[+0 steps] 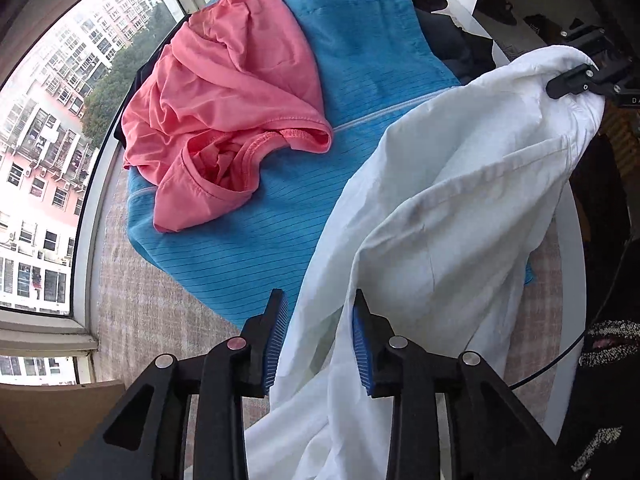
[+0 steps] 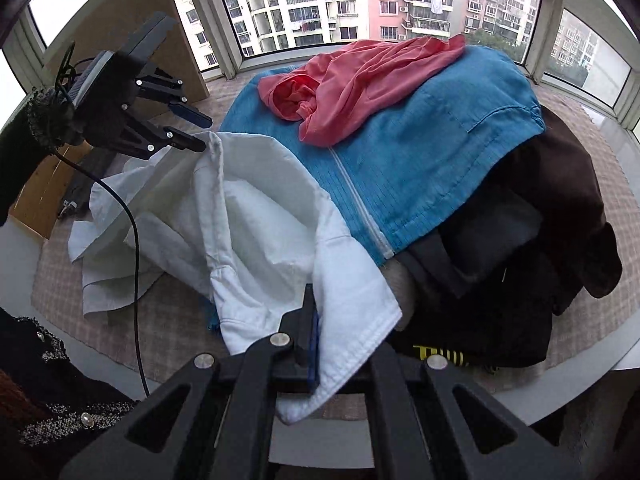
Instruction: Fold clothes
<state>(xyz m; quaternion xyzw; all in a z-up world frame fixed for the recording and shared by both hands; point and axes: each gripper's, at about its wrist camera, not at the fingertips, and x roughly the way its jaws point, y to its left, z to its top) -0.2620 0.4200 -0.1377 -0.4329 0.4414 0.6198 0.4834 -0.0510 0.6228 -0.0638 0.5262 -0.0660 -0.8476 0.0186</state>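
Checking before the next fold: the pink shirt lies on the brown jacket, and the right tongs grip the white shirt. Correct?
Not quite. The pink shirt lies on the blue jacket, not the brown one, as the right wrist view shows. The right tongs do grip the white shirt.

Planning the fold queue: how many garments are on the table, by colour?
White: 1, shirt, right gripper shut on it
Pink: 1, top
Blue: 1, jacket
Dark: heap, 2 or more, brown and black
Total: 5 or more

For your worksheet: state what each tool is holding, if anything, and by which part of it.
The right tool is shut on the white garment, at a hemmed edge. The left tool stands open with white cloth between its fingers, gripping nothing.
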